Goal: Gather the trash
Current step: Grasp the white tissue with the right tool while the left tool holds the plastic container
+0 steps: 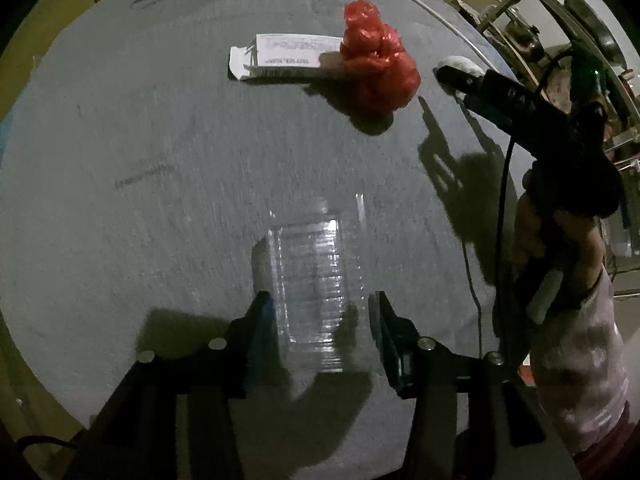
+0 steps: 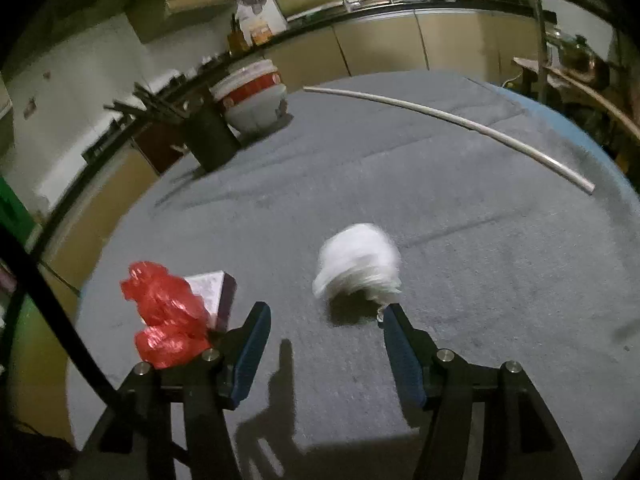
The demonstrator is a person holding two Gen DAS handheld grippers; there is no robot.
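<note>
Clear ribbed plastic container (image 1: 312,276), crumpled red bag (image 1: 378,60)

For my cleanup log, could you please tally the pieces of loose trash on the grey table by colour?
Red: 1, crumpled red plastic bag
White: 2, white carton and white paper wad
Clear: 1, clear plastic container
Total: 4

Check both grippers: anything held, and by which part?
Nothing held. Left gripper straddles the clear plastic container, pads apart from it. Right gripper is open, white wad ahead.
</note>
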